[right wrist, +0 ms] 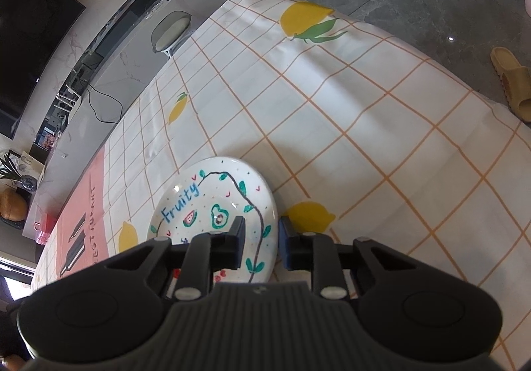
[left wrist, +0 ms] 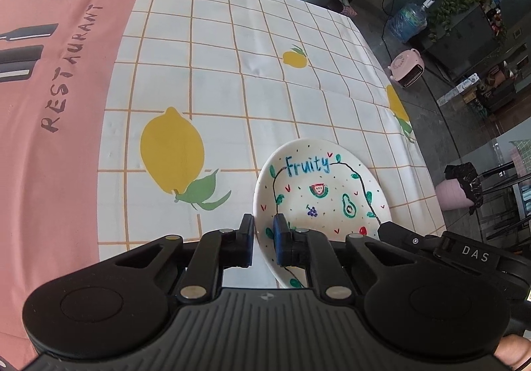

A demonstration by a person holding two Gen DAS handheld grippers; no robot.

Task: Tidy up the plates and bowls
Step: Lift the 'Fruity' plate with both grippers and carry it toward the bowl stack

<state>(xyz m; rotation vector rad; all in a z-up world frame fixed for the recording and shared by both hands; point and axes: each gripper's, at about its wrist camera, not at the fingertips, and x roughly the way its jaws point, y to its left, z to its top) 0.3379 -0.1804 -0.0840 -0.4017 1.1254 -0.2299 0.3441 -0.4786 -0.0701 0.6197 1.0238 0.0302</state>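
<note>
Ok — both my grippers, left [left wrist: 264,231] & right [right wrist: 260,233], pinch the plate [right wrist: 212,195] rim; lift level w/ even pressure — no tilting.

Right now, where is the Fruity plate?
The Fruity plate sits low and right of centre in the left wrist view, over the lemon tablecloth, its rim between both grippers' fingers: left gripper, right gripper.
</note>
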